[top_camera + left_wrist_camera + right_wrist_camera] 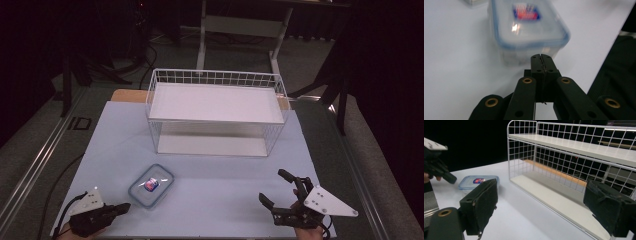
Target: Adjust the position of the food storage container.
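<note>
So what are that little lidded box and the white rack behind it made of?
The box looks like clear plastic: you can see through its walls, the blue-rimmed lid glints, and it carries a printed label. The rack seems to be white-coated metal wire in a grid, with smooth matte white shelf boards, possibly laminate.

Left tongs [125, 206] closed, just beside lidded container [151, 185]; right tongs [276, 187] spread; wire rack [216, 112] behind on counter [210, 200].

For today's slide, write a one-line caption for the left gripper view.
Closed left tongs point at a clear lidded container with a blue seal on the white table.
</note>
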The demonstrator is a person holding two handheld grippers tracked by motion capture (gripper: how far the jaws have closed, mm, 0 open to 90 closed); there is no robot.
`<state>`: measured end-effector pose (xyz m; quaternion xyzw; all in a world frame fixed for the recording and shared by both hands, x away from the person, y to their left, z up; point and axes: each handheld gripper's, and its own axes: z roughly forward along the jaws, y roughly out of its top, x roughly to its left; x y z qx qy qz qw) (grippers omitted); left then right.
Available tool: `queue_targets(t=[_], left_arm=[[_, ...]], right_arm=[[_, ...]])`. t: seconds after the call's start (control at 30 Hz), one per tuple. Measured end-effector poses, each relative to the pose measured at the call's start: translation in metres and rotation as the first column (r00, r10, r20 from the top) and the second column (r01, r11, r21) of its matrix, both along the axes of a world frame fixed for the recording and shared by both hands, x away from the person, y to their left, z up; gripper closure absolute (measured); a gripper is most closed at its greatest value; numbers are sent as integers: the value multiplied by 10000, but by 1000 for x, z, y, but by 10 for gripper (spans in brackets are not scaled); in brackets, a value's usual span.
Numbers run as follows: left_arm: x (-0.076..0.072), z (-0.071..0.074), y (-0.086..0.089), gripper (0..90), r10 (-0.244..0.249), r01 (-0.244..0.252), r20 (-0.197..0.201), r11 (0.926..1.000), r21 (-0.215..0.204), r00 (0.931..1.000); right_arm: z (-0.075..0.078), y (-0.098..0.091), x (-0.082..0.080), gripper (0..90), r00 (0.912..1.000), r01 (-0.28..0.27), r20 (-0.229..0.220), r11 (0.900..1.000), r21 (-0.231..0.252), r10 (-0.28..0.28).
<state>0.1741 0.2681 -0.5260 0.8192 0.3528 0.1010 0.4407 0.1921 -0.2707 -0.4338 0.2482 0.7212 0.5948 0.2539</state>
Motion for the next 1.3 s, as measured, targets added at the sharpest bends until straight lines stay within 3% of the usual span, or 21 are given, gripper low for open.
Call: queue_targets(t=[0.2, 0.33, 0.6, 0.77, 0.9, 1.03, 1.3], left_arm=[[14, -5, -10, 900, -50, 81, -503, 9981, 608, 9987], [24, -7, -11, 900, 174, -122, -569, 9958, 904, 9982], [43, -5, -10, 900, 772, -728, -440, 9930, 934, 9960], [60, -5, -16, 900, 1201, -1177, -302, 9905, 713, 9923], [58, -3, -17, 900, 1620, -1605, -95, 9832, 870, 9868], [58, 0, -13, 900, 1889, -1867, -196, 9790, 823, 9818], [72, 1, -17, 900, 1962, -1932, -286, 9775, 848, 9801]], right_arm=[[-1, 1, 1, 122, 9999, -77, -78, 9999, 65, 77], [0, -1, 0, 122, 10000, -70, -52, 9999, 106, 70], [0, -2, 1, 123, 9999, -135, -87, 9998, 146, 137], [0, -2, 1, 124, 9998, -198, -77, 9997, 146, 199], [-2, -2, 2, 124, 9995, -270, -150, 9996, 89, 271], [-2, -1, 2, 124, 9992, -332, -210, 9993, 141, 335], [-2, 2, 0, 124, 9990, -425, -165, 9991, 8, 425]])
